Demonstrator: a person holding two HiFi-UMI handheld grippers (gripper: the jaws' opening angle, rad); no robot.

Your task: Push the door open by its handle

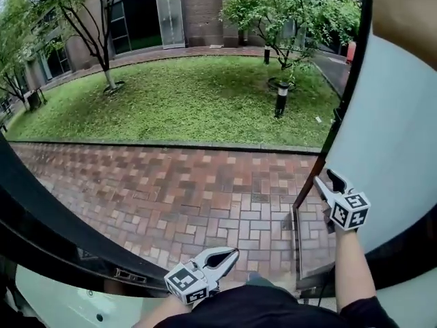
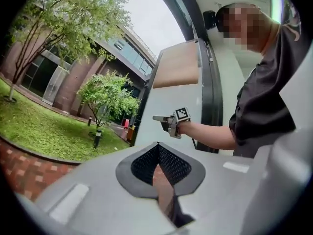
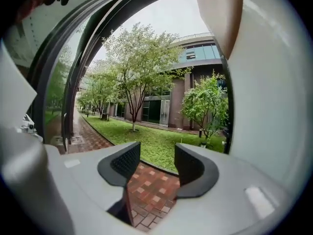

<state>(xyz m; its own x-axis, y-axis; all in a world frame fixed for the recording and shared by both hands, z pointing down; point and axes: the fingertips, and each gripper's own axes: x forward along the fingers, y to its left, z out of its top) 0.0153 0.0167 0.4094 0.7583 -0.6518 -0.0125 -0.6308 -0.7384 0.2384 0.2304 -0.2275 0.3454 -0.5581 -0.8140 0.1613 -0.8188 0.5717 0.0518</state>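
**Operator:** Where is the door?

**Inspector:** The door (image 1: 389,128) stands at your right. It is a pale panel with a dark edge, open onto the brick paving (image 1: 191,190). Beyond the paving lies a lawn (image 1: 191,98) with trees (image 1: 293,9), and a brick building (image 1: 201,5) closes the far side.

**Operator:** And the handle?

**Inspector:** A thin metal bar (image 1: 295,241) stands at the door's near lower edge. I cannot tell whether it is the handle.

**Operator:** Report on my right side.

**Inspector:** Your right hand-held gripper (image 1: 328,181) is raised at the door's dark edge, just beside the top of that bar, with its tips pointing far. Contact with the panel cannot be confirmed. Its own view shows the 2 jaws apart with nothing between them, only paving and grass past them.

**Operator:** And my left?

**Inspector:** Your left hand-held gripper (image 1: 232,253) is low and near your body, well apart from the door, over the paving. Its 2 jaws meet at the tips and hold nothing. Its view shows your right arm stretched out to the door panel. A dark curved frame (image 1: 41,231) runs along your left.
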